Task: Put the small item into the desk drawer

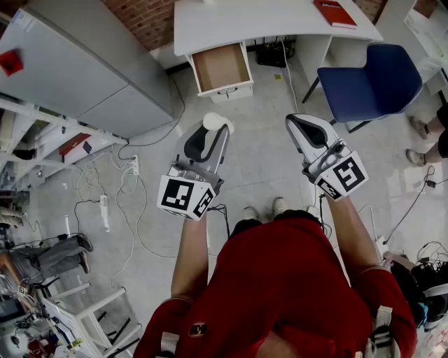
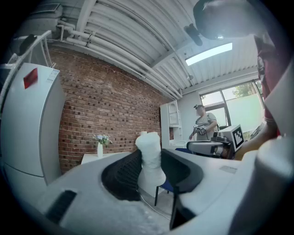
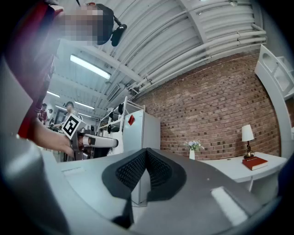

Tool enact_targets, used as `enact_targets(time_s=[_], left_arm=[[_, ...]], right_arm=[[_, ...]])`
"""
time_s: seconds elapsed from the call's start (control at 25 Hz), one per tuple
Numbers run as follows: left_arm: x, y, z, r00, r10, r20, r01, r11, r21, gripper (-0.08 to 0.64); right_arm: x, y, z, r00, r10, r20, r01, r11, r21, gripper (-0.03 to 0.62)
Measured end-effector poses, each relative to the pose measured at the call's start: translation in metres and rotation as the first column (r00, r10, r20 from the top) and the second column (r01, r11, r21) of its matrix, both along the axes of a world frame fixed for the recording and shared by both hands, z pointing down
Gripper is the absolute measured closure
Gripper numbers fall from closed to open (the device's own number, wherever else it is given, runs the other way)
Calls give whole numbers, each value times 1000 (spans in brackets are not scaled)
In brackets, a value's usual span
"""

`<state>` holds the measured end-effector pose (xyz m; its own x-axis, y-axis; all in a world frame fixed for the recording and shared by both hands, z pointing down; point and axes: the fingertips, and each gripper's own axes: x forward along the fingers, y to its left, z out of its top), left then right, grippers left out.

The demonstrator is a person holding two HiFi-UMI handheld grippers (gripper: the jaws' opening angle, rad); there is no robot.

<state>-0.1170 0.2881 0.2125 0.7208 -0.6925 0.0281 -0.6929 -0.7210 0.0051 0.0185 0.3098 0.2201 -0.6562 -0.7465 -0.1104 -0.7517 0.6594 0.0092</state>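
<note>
Two grippers are held out level over the grey floor point(image 1: 260, 171), facing a white desk point(image 1: 266, 24) whose drawer point(image 1: 220, 68) stands pulled out. The left gripper point(image 1: 212, 136) pinches the small item point(image 1: 220, 122), a white lumpy piece that stands upright between the dark ribbed pads point(image 2: 125, 173) and sticks out above them. It is well apart from the drawer, on the person's side of it. The right gripper point(image 1: 297, 124) holds nothing, its fingers point(image 3: 133, 170) pressed together. A red book point(image 1: 334, 12) lies at the desk's right end with a lamp point(image 3: 248, 135) just behind it, and a vase of flowers point(image 3: 192, 151) stands further left. A blue chair point(image 1: 371, 80) stands right of the desk. A grey cabinet point(image 1: 77, 70) stands on its left by the brick wall point(image 2: 101, 105).
</note>
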Motion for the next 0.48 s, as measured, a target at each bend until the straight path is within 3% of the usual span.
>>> enact_targets(time_s=[0.48], left_arm=[[-18, 2, 4, 1000, 8, -22, -8, 1000, 4, 423]], right_arm=[[-17, 5, -2, 1000, 13, 7, -13, 1000, 15, 584]])
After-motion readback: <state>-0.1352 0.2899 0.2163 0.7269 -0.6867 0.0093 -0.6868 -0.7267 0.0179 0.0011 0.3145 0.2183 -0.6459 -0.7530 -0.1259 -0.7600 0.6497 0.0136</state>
